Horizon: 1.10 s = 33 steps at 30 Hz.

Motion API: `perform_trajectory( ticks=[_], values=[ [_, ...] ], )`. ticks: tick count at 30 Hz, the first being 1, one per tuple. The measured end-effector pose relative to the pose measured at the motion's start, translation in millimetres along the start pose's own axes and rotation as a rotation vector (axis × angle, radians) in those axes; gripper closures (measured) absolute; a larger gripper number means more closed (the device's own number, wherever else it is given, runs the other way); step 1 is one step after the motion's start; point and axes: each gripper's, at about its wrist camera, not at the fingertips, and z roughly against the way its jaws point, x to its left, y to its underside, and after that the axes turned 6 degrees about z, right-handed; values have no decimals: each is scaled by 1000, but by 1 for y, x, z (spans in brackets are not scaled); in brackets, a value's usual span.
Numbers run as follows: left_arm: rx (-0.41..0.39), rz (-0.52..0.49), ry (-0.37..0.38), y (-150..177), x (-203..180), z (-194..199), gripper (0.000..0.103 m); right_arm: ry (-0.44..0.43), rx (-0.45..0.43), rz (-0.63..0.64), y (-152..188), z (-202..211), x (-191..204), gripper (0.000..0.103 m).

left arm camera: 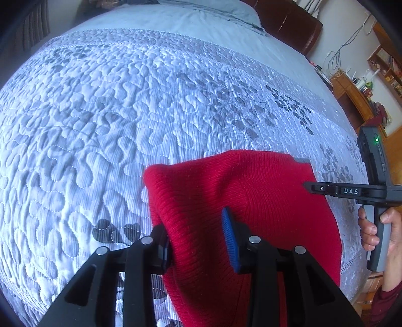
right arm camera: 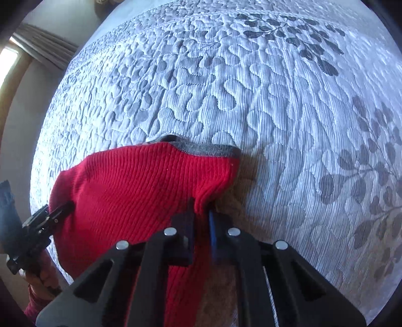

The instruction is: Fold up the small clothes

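A red knitted garment (left arm camera: pixel 226 201) with a grey trim edge (right arm camera: pixel 206 148) is held up over the quilted bed. In the left wrist view my left gripper (left arm camera: pixel 198 236) has its fingers wide apart with the red knit between them, the blue pad (left arm camera: pixel 230 239) showing on the right finger; I cannot tell if it pinches the cloth. In the right wrist view my right gripper (right arm camera: pixel 202 218) is shut on a corner of the red garment. The right gripper also shows in the left wrist view (left arm camera: pixel 311 187), and the left one in the right wrist view (right arm camera: pixel 60 208).
A pale blue quilted bedspread (left arm camera: pixel 125 113) with grey leaf prints covers the bed. A brown headboard (left arm camera: pixel 289 22) and pillow lie at the far end. Wooden furniture (left arm camera: pixel 356 95) with cables stands to the right. A curtain and window (right arm camera: pixel 30 50) are on the left.
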Motion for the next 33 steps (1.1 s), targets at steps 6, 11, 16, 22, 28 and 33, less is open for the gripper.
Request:
perform_trajectory(
  ticks=[6,11,16,22,28,33],
  values=[
    [-8,-9,-9,2,-1,3,68,20,-39,40,6,14,10,88],
    [-21,-14,-31,6,-1,7,67,-11,-79,34,25,33,13,69],
    [-25,1,-41,15,-1,12,65,-58,-101,14,53,46,16,65],
    [-33,24,-57,37,2,27,58,-111,-86,11,106,57,25,54],
    [-46,37,-114,76,3,49,52,-79,-26,64,155,52,43,49],
    [-7,57,-127,105,2,60,41,-113,9,39,184,45,47,46]
  ],
)
